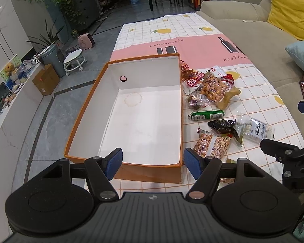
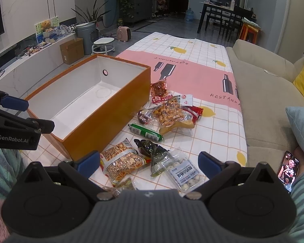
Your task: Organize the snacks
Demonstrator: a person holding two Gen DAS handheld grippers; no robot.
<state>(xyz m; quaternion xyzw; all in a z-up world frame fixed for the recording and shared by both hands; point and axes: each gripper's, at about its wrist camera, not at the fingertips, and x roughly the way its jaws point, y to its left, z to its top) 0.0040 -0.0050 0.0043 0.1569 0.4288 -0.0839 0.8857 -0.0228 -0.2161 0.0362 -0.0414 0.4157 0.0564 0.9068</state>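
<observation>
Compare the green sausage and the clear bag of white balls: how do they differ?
The green sausage is a slim opaque tube with clipped ends; the clear bag of white balls is flat, wide and see-through. The sausage lies nearer the orange box; the bag lies nearer the right tool. Both lie loose on the checked tablecloth, outside the box.

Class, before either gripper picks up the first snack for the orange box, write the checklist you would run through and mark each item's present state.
1. Orange box open, with room inside: ok, nothing in it.
2. Left gripper open and holding nothing: ok.
3. Right gripper open and holding nothing: ok.
4. Snacks outside the box, on the tablecloth: ok.
5. A snack lies clear of the pile: ok, the green sausage lies alone.
6. Peanut bag free of the dark packet: cannot tell, they seem to overlap.
</observation>
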